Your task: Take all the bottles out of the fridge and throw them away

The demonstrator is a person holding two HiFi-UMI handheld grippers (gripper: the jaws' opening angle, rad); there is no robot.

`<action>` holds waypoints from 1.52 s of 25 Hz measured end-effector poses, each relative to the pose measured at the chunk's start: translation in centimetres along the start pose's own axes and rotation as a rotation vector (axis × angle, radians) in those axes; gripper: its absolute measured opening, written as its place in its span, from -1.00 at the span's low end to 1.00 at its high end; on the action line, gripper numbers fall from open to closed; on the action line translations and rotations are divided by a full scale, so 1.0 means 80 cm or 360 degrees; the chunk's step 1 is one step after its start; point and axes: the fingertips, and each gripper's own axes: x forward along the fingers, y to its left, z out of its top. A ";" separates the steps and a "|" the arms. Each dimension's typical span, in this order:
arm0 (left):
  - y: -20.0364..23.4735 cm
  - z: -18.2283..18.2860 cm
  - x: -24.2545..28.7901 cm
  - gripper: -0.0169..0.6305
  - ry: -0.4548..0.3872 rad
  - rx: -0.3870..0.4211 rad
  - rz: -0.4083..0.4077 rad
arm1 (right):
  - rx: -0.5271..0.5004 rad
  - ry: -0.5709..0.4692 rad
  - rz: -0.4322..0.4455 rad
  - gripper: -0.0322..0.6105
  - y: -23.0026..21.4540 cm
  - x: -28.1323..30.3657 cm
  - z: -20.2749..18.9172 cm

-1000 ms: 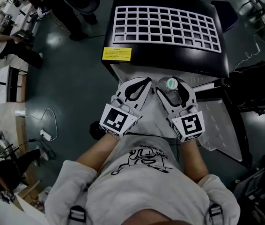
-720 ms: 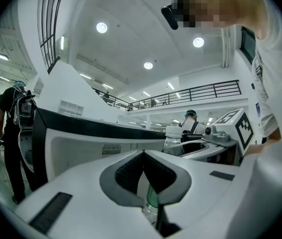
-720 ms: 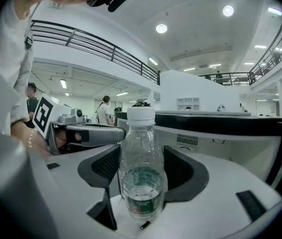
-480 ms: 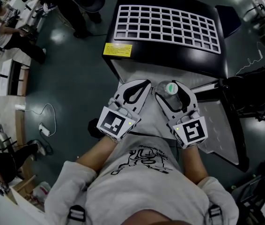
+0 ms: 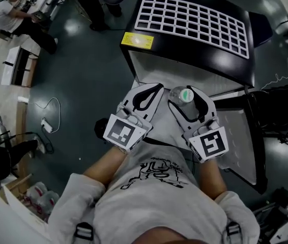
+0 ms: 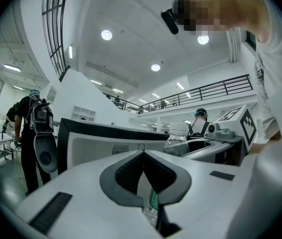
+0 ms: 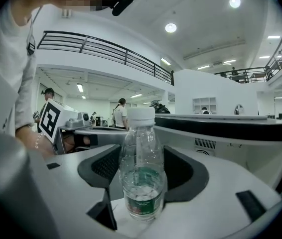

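Between pinching jaws of the right gripper (image 7: 141,154), the bottle (image 7: 142,180) stands upright (cap up).

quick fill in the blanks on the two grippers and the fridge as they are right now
1. The right gripper is shut on a clear ____.
2. Its label is ____.
3. The left gripper has its jaws ____, with nothing gripped.
4. The grid on top of the black fridge is ____.

Missing words: bottle; green; shut; white.
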 end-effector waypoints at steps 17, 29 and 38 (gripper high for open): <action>0.041 0.006 -0.112 -0.91 -0.0027 0.0033 0.0343 | -0.0096 -0.0085 0.0362 -0.02 0.102 0.043 0.037; 0.088 0.018 -0.205 -0.91 -0.0068 -0.0013 0.0559 | -0.0146 -0.0095 0.0583 -0.02 0.190 0.092 0.059; 0.105 0.021 -0.323 -0.91 -0.0103 -0.0011 0.0710 | -0.0220 -0.0013 0.0757 -0.02 0.302 0.106 0.052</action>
